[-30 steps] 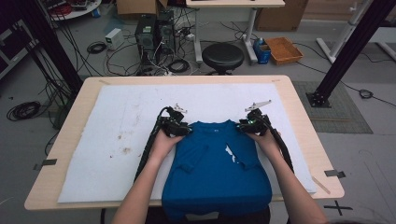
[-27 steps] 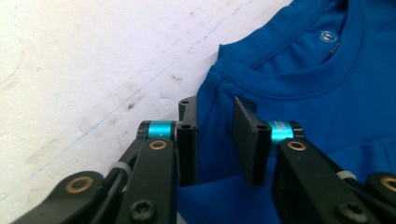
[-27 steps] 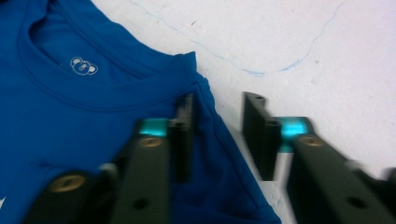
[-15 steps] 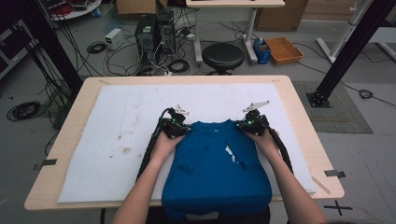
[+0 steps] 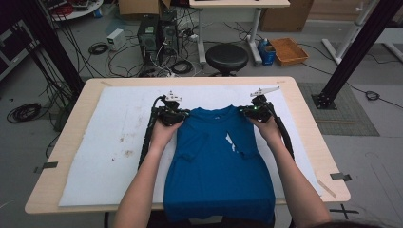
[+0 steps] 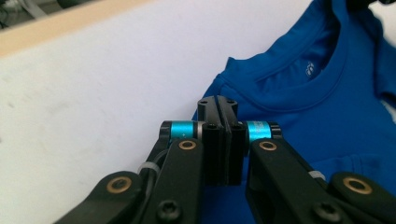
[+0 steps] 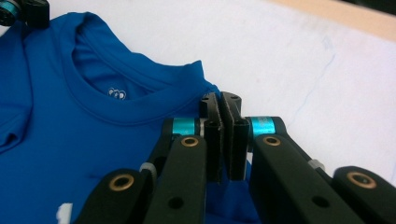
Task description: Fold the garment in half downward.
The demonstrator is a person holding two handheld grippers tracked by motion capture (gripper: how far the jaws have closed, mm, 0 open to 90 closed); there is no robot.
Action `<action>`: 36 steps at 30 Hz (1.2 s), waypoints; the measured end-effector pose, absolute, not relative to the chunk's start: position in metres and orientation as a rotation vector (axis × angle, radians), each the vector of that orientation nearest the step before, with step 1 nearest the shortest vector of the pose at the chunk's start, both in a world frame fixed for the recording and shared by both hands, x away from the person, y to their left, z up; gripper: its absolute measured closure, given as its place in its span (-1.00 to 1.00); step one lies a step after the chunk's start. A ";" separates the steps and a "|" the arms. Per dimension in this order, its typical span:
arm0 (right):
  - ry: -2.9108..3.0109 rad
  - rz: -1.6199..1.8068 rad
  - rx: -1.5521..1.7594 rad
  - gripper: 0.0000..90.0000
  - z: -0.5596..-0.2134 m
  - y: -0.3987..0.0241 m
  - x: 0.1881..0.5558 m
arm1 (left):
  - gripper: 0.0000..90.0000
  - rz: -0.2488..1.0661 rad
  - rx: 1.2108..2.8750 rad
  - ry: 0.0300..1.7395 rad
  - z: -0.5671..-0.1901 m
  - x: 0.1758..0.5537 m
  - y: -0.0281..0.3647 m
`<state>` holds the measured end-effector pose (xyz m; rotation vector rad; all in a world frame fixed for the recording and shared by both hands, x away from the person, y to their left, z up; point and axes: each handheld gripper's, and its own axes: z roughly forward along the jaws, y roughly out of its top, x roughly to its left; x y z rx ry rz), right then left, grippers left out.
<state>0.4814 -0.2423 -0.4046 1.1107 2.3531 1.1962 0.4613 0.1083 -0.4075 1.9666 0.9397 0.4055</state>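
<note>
Blue T-shirt [image 5: 218,166], centre of frame on white padding [image 5: 104,156], collar toward top, hem hanging over near table edge at bottom. Shoulders now stretched wide and drawn farther up the frame than a second ago, when bunched lower and closer to the person. Left gripper [image 5: 177,115] clenched on left shoulder seam, jaws having just been closing with fabric between; right gripper [image 5: 250,111] likewise clamped on right shoulder, jaws pressed together over cloth in right gripper view. Likely meaning: both corners secured, shirt ready for lifting, spreading or folding. Sleeves folded inward over chest, white print [image 5: 230,141] showing mid-shirt. Brown stains [image 5: 124,146] left of centre on padding, well apart from cloth. Wooden table [image 5: 304,142] beneath. Beyond, upper frame: black stool [image 5: 226,57], computer towers [image 5: 154,35], orange tray [image 5: 289,50]. Nothing blocking the shirt.
</note>
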 end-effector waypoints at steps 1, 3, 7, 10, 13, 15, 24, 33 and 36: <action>2.342 1.213 1.117 0.96 -0.402 -0.243 0.482 | 0.97 0.405 1.954 0.930 -0.405 0.461 0.110; 2.330 1.242 1.122 0.96 -0.398 -0.245 0.481 | 0.97 0.412 1.947 0.909 -0.400 0.457 0.111; 2.314 1.267 1.101 0.96 -0.391 -0.245 0.469 | 0.97 0.456 1.972 0.837 -0.387 0.442 0.108; 2.301 1.290 1.082 0.96 -0.388 -0.246 0.454 | 0.96 0.486 1.968 0.788 -0.378 0.427 0.109; 2.277 1.340 1.062 0.95 -0.383 -0.249 0.435 | 0.96 0.513 1.966 0.747 -0.373 0.409 0.110; 2.260 1.349 1.039 0.95 -0.380 -0.250 0.419 | 0.96 0.529 1.970 0.716 -0.372 0.395 0.110; 2.234 1.257 0.927 0.95 -0.384 -0.253 0.334 | 0.96 0.536 2.025 0.561 -0.385 0.322 0.107; 2.319 1.149 0.865 0.92 -0.414 -0.255 0.274 | 0.96 0.483 2.138 0.481 -0.418 0.271 0.110; 2.359 1.132 0.842 0.91 -0.419 -0.257 0.258 | 0.96 0.447 2.163 0.479 -0.426 0.261 0.114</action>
